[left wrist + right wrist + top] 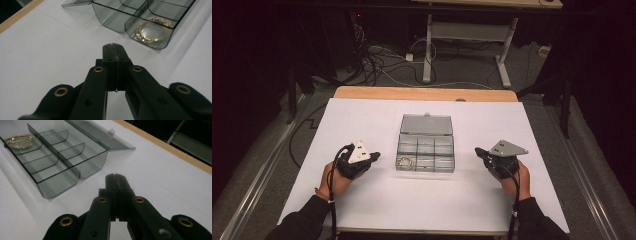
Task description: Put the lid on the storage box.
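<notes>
A clear grey compartment box (426, 146) lies open in the middle of the white table cover, its lid (427, 124) folded back on the far side. A gold bracelet (404, 162) rests in the box's near left compartment; it is also seen as the bracelet (150, 31) and the bracelet (19, 140). My left gripper (374, 156) sits left of the box, shut and empty, its jaws pressed together (113, 46). My right gripper (478, 151) sits right of the box, likewise shut with nothing held (115, 176).
The white cover (362, 200) spans a wooden table whose far edge (426, 93) shows beyond it. Cables and a desk frame (428, 45) lie on the floor behind. Both forearms enter from the bottom.
</notes>
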A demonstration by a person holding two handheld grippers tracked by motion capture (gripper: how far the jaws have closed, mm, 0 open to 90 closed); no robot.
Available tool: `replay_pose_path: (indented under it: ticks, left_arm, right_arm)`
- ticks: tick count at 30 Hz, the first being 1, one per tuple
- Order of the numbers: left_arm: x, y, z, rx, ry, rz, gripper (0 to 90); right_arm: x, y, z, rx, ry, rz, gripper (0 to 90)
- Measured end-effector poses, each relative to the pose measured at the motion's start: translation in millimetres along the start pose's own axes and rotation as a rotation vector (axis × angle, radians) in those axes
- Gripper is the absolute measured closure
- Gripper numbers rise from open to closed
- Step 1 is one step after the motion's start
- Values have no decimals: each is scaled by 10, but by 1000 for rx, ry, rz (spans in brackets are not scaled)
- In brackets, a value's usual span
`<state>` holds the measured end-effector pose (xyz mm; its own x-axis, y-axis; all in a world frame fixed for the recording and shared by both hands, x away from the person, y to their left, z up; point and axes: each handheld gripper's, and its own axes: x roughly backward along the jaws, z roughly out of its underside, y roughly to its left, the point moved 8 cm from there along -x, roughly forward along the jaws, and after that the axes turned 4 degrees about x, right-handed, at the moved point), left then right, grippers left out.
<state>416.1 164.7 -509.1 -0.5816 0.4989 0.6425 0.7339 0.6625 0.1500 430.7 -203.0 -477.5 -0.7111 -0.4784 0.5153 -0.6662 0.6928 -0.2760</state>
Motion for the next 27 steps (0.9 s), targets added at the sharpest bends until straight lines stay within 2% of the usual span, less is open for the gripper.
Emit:
replay_pose_path:
  ticks: [7,12,18,21,23,27]
  left_arm:
    - [-55,86,-171,13,-1,3,864]
    - [-120,177,-344,22,-9,4,864]
    - [-273,323,-483,18,22,-5,864]
    - [-375,410,-515,43,39,0,864]
    - [-450,460,-528,55,54,-3,864]
    - [-610,524,-566,73,74,4,863]
  right_arm:
    - [-147,-73,-206,-6,0,-5,899]
    - [-266,-138,-353,7,23,3,899]
    - [-459,-245,-460,13,48,17,900]
    - [-579,-319,-465,6,84,25,900]
    - [-667,-384,-456,23,128,49,899]
    - [-855,-458,-420,20,189,48,899]
